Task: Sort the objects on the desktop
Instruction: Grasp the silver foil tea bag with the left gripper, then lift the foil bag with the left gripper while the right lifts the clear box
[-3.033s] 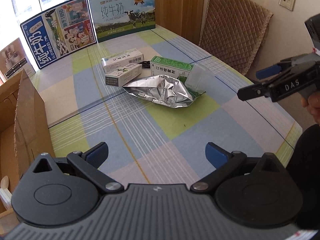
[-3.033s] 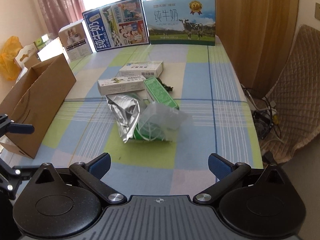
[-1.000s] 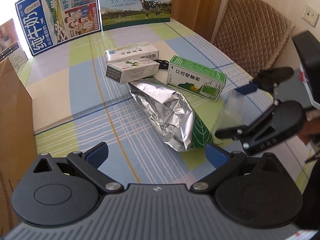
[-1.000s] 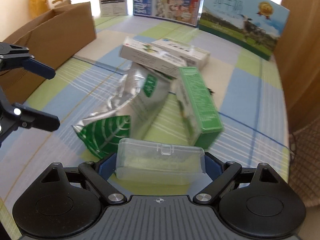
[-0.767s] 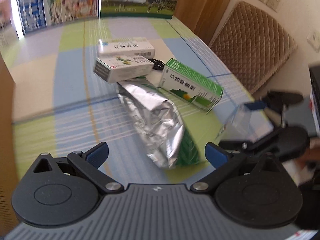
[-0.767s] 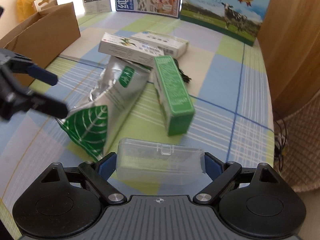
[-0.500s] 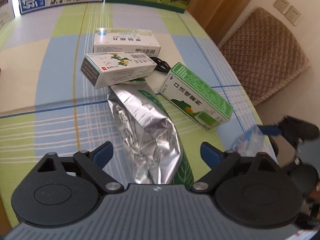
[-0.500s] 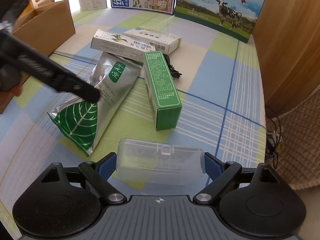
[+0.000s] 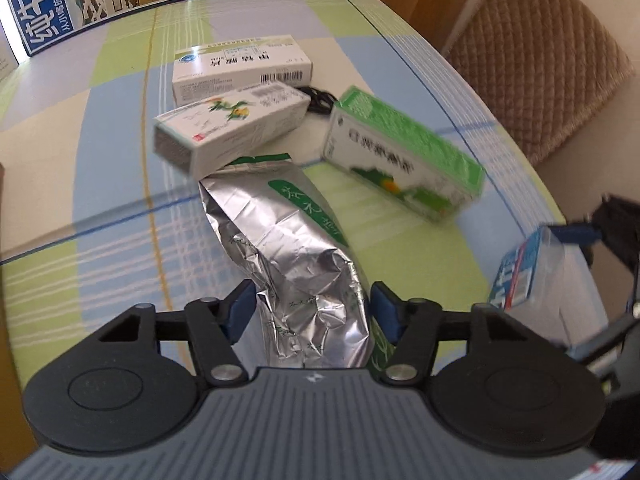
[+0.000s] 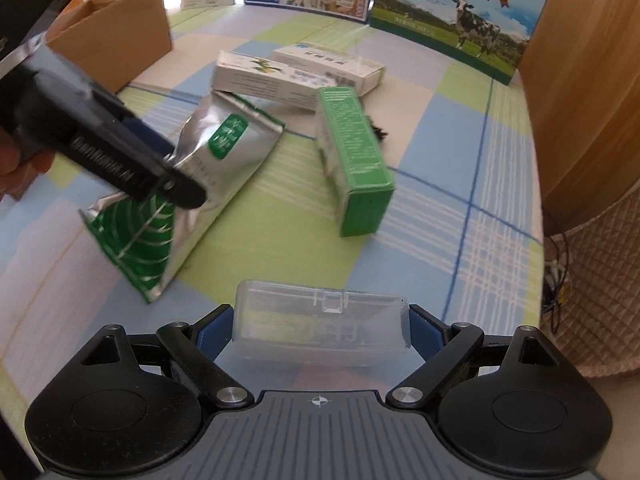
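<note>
A silver foil pouch with green print [image 9: 296,264] lies on the checked tablecloth; my left gripper [image 9: 312,314] has closed around its near end. The right wrist view shows that gripper [image 10: 160,176] clamped on the pouch [image 10: 208,168]. My right gripper [image 10: 320,332] is shut on a clear plastic case [image 10: 320,320], held above the table; the case also shows at the right in the left wrist view [image 9: 532,280]. A green box [image 9: 404,156] and two white boxes [image 9: 232,124] [image 9: 240,68] lie beyond the pouch.
A cardboard box [image 10: 116,44] stands at the table's left side. Milk cartons [image 10: 456,20] stand along the far edge. A black cable [image 9: 316,100] lies between the boxes. A quilted chair [image 9: 536,52] is beyond the table's right edge.
My left gripper moved forward onto the foil pouch and closed its fingers around the near end. My right gripper keeps holding the clear case and has shifted slightly.
</note>
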`<state>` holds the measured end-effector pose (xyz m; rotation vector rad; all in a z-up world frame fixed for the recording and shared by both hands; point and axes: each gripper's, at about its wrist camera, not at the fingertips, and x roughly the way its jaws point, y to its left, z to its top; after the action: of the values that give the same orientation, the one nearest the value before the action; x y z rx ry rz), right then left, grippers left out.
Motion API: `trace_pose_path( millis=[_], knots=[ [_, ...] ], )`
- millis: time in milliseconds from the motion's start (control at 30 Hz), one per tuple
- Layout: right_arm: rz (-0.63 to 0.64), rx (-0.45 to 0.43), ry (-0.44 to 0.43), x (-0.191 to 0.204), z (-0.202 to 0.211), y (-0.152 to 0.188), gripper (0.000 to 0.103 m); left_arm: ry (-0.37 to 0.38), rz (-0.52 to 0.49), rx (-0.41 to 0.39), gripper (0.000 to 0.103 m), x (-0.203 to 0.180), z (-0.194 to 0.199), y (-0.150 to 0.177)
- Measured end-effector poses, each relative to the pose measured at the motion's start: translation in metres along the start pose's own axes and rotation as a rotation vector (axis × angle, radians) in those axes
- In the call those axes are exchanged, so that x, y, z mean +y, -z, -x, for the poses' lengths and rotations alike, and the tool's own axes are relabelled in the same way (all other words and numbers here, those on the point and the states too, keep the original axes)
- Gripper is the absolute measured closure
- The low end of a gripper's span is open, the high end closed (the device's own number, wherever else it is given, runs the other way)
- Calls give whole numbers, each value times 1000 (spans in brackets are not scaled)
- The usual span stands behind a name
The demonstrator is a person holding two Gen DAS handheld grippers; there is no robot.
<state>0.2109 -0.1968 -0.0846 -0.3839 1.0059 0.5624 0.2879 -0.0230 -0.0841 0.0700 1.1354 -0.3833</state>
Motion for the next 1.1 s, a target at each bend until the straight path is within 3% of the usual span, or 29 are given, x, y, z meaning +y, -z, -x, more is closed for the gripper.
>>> trace_pose_path(
  millis=[233,367,567,867,900,1033,1100],
  knots=[
    [4,15,-61,27,16,26,15,39,-86,78,46,2,39,68],
    [22,18,-59,41,20,34,15,29,-70,101,36,7,51,90],
    [25,13,-59,47,22,36,15,10,-3,97,27,9,44,85],
    [80,-3,-55,47,22,41,15,-91,-89,154,26,-12,20,85],
    [90,-6,-56,48,22,42,15,-95,-102,157,27,-13,20,86],
    [96,-10,-67,46,22,43,15,-63,-162,154,50,-14,29,83],
    [102,-1,-91,46,22,45,15,-60,-214,153,52,-17,33,85]
  ],
)
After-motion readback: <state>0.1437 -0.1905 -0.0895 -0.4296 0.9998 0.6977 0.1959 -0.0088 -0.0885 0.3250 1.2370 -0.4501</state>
